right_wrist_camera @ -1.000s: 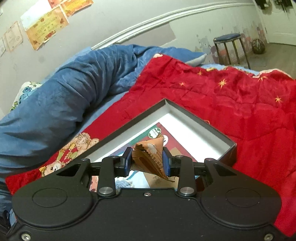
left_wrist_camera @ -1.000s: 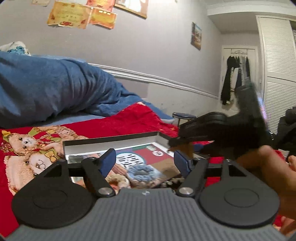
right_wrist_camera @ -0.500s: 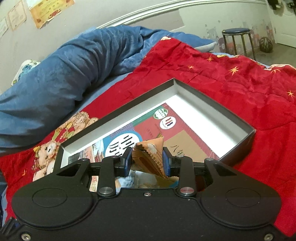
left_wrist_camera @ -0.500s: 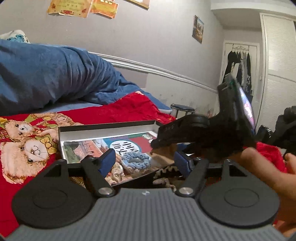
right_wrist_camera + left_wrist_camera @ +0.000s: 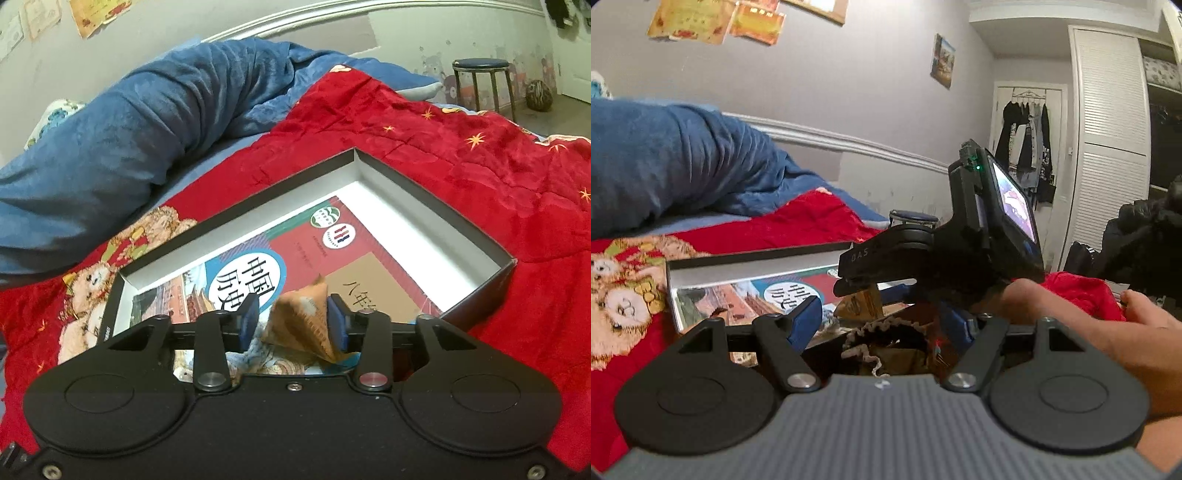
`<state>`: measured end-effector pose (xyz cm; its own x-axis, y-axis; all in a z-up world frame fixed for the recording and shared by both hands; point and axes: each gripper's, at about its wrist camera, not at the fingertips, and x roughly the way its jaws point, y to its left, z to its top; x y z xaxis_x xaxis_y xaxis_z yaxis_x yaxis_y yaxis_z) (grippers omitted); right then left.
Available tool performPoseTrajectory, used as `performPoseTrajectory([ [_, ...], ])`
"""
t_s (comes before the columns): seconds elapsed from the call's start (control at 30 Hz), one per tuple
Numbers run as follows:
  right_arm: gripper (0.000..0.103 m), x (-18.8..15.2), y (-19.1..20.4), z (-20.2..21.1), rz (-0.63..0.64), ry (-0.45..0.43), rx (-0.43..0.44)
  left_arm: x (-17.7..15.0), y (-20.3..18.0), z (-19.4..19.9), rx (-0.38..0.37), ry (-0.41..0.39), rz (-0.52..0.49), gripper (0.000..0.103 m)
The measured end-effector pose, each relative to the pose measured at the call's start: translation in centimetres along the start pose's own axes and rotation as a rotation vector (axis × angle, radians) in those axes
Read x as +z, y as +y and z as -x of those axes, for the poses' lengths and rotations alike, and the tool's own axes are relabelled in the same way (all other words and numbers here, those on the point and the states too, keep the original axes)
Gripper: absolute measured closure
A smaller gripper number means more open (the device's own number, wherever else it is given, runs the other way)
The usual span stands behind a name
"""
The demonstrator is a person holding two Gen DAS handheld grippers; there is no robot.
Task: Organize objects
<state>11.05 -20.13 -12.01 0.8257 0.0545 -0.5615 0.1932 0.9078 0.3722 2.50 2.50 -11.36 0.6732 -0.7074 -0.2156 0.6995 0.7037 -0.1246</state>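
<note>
A shallow grey box (image 5: 424, 192) lies on the bed with a colourful textbook (image 5: 295, 258) flat inside it. My right gripper (image 5: 291, 317) hovers over the box's near end and its jaws are opening. A tan snack packet (image 5: 303, 321) sits tilted between them, clear of the left pad and still against the right pad. The left wrist view shows the same packet (image 5: 862, 304) under the right gripper (image 5: 849, 275), above the box (image 5: 757, 269). My left gripper (image 5: 881, 317) stands open with nothing between its pads. A cream crocheted scrunchie (image 5: 882, 328) lies just beyond it.
A red blanket (image 5: 461, 155) with teddy bears covers the bed. A bunched blue duvet (image 5: 147, 110) lies behind the box. A stool (image 5: 480, 74) stands by the wall. A person's hand (image 5: 1108, 332) holds the right gripper. Louvred closet doors (image 5: 1108, 147) are at the right.
The right jaws have widened and the packet has tipped and sagged between them. The right gripper has come lower over the box. The left view has shifted slightly.
</note>
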Motion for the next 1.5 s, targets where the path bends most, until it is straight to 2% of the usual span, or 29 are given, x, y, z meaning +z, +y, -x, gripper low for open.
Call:
performPoseTrajectory([
  [0.1, 0.059, 0.3, -0.6, 1.9, -0.009, -0.038, -0.012, -0.1, -0.2, -0.2, 0.002, 0.016, -0.006, 0.023],
  [0.27, 0.059, -0.4, -0.4, 6.6, 0.062, -0.079, -0.040, -0.4, -0.7, -0.3, 0.027, 0.045, -0.025, 0.025],
  [0.37, 0.059, -0.6, -0.3, 8.4, 0.089, -0.064, 0.026, -0.7, -1.1, -0.5, 0.029, 0.068, -0.043, 0.032],
  [0.4, 0.060, -0.4, -0.3, 8.7, 0.093, -0.060, 0.051, -0.8, -1.2, -0.6, 0.034, 0.078, -0.051, 0.037],
  [0.5, 0.063, -0.2, -0.6, 8.4, 0.087, -0.013, 0.104, -1.3, -1.6, -1.1, 0.042, 0.105, -0.075, 0.045],
  [0.6, 0.068, -0.5, -0.7, 7.8, 0.087, 0.040, 0.140, -1.7, -1.6, -1.3, 0.044, 0.125, -0.082, 0.047],
  [0.73, 0.068, -0.8, -0.4, 7.1, 0.094, 0.082, 0.180, -1.9, -1.1, -1.9, 0.049, 0.156, -0.064, 0.055],
  [0.87, 0.068, -1.1, -0.1, 6.7, 0.097, 0.123, 0.227, -1.9, -0.6, -2.5, 0.098, 0.175, -0.051, 0.057],
  [1.03, 0.067, -0.8, -0.5, 6.5, 0.082, 0.189, 0.252, -2.1, -0.3, -2.7, 0.081, 0.186, -0.039, 0.071],
  [1.17, 0.060, -0.8, -1.0, 6.2, 0.057, 0.226, 0.248, -2.1, -0.1, -2.9, 0.073, 0.195, -0.023, 0.086],
  [1.3, 0.048, -1.1, -0.6, 5.6, 0.072, 0.257, 0.243, -2.0, 0.0, -2.9, 0.076, 0.201, -0.009, 0.091],
  [1.43, 0.051, -1.3, -0.4, 5.2, 0.072, 0.263, 0.206, -1.7, 0.3, -2.9, 0.095, 0.203, -0.007, 0.091],
  [1.5, 0.059, -1.3, -0.7, 5.1, 0.048, 0.263, 0.201, -1.6, 0.3, -2.9, 0.098, 0.205, -0.009, 0.092],
])
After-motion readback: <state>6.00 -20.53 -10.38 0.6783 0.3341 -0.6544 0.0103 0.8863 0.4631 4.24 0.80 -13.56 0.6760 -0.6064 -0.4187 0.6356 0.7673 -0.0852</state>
